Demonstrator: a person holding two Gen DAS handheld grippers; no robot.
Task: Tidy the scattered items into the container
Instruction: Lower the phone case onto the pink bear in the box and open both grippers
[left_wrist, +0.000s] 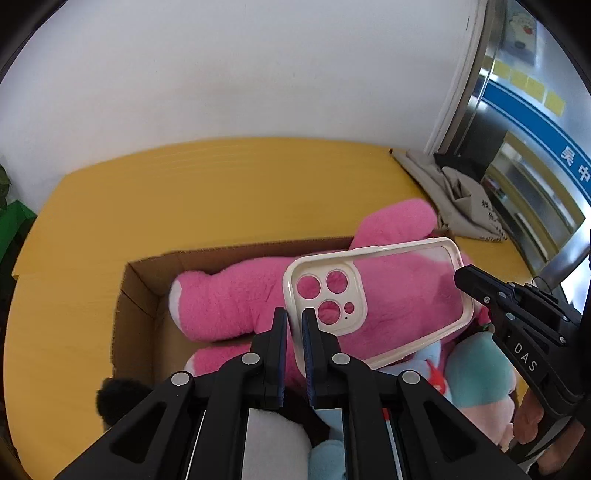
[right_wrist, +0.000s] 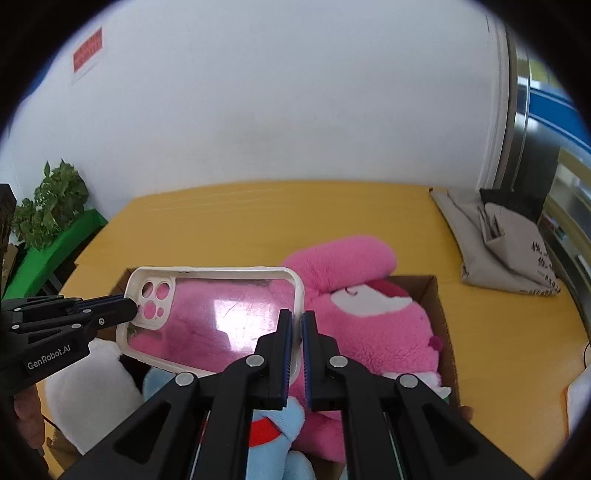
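Phone case (left_wrist: 376, 299) up in the air over the cardboard box (left_wrist: 136, 295), that's the left wrist view. Left claw (left_wrist: 294, 325) is pinched nearly closed on the rim of the case at its camera-hole end, blue pads either side of the white edge. Right claw (left_wrist: 466, 277) comes in from the right, its tip at the far short end of the case. Under it all, a big pink plush toy (left_wrist: 229, 302) fills the box, which sits on the yellow table (left_wrist: 221, 192).

Over to the right wrist view: right claw (right_wrist: 296, 330) squeezed down on the short end of the phone case (right_wrist: 210, 314), only a thin gap between the pads. Left claw (right_wrist: 129, 308) bites the camera corner from the left. Pink plush toy (right_wrist: 376, 317) below, a blue plush (right_wrist: 280, 424) tucked underneath, a grey cloth bag (right_wrist: 498, 247) lying well apart on the table (right_wrist: 258, 221).
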